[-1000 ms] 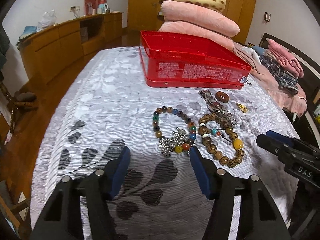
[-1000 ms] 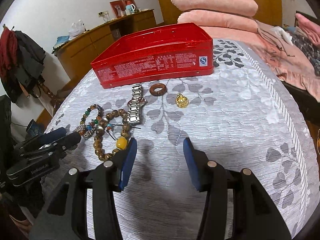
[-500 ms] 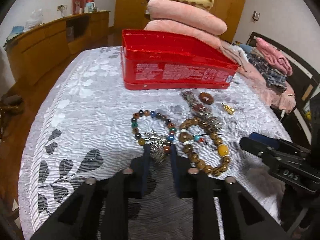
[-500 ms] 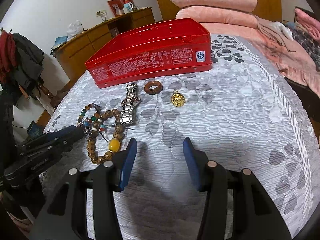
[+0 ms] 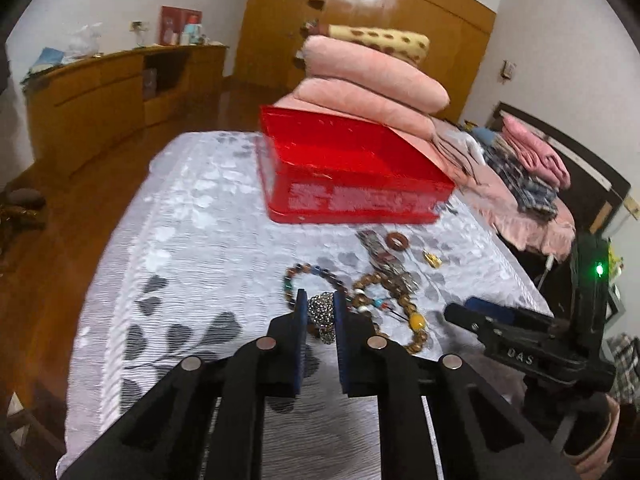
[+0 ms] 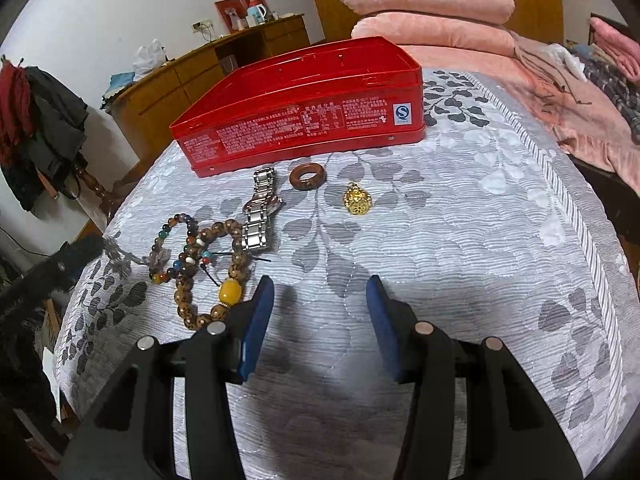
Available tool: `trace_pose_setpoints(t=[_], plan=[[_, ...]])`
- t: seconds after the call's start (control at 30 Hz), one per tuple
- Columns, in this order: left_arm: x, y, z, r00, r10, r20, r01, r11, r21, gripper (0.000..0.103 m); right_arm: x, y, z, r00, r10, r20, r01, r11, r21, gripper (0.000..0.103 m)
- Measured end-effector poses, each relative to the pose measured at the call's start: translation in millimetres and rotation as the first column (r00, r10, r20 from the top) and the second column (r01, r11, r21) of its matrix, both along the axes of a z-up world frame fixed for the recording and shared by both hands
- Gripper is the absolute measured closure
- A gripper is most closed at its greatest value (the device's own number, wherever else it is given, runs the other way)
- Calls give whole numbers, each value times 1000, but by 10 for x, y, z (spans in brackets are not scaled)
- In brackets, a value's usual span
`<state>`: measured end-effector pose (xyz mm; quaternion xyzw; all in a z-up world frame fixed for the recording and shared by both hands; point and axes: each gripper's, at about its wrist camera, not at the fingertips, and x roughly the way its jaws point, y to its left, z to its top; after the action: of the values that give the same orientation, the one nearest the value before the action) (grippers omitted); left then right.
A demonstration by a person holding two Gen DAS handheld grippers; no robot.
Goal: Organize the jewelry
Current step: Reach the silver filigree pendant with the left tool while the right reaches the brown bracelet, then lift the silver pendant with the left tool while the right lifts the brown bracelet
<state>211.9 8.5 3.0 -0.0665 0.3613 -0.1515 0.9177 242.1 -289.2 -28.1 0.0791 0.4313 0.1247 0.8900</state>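
Observation:
My left gripper (image 5: 320, 300) is shut on a bunched silver chain (image 5: 320, 314) and holds it just above the grey leaf-patterned cover (image 5: 192, 240). In the right wrist view the silver chain (image 6: 124, 258) stretches from the left gripper (image 6: 86, 246) towards a multicoloured bead bracelet (image 6: 168, 228). Beside that lie a brown bead bracelet with a yellow bead (image 6: 230, 292), a steel watch (image 6: 262, 216), a wooden ring (image 6: 307, 176) and a gold pendant (image 6: 357, 202). An open red tin (image 6: 300, 128) stands behind them. My right gripper (image 6: 320, 312) hovers open over bare cover, nothing between its fingers.
Pink pillows (image 5: 372, 80) are stacked behind the tin. A bed with folded clothes (image 5: 532, 168) lies to the right. A wooden sideboard (image 5: 104, 92) runs along the left wall, and coats (image 6: 36, 128) hang at the far left of the right wrist view.
My left gripper closed on the silver chain and rose a little with it, pulling the chain away from the bead bracelets. The right gripper stayed still and open.

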Motion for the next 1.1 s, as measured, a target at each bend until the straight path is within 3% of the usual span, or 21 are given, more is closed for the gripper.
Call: trace_pose_setpoints(t=[0.13, 0.33, 0.5, 0.63, 0.77, 0.83, 0.97, 1.07, 1.1], plan=[[38, 105, -62, 999, 44, -14, -44, 999, 22, 90, -29, 18, 0, 1000, 4, 2, -4, 1000, -3, 56], [152, 150, -375, 991, 83, -105, -73, 993, 94, 90, -75, 179, 41, 998, 64, 8, -64, 998, 5, 56], [120, 178, -406, 991, 83, -107, -73, 992, 99, 87, -60, 296, 47, 995, 99, -3, -99, 995, 14, 56], [106, 156, -402, 993, 63, -102, -52, 993, 104, 79, -4, 398, 26, 993, 117, -22, -117, 993, 9, 60], [111, 101, -412, 994, 32, -102, -21, 994, 108, 61, 51, 464, 14, 993, 117, -29, -117, 993, -15, 63], [123, 53, -446, 994, 20, -107, -7, 993, 120, 57, 78, 487, 12, 993, 116, -29, -117, 993, -23, 64], [119, 3, -458, 995, 15, -97, 0, 989, 151, 57, 85, 613, -6, 993, 116, -17, -118, 987, -106, 68], [112, 7, -458, 995, 34, -91, -18, 985, 172, 73, 79, 624, -6, 992, 126, -13, -126, 986, -109, 86], [112, 16, -455, 995, 40, -91, -24, 985, 172, 74, 75, 623, -4, 991, 131, -13, -131, 986, -100, 87]])
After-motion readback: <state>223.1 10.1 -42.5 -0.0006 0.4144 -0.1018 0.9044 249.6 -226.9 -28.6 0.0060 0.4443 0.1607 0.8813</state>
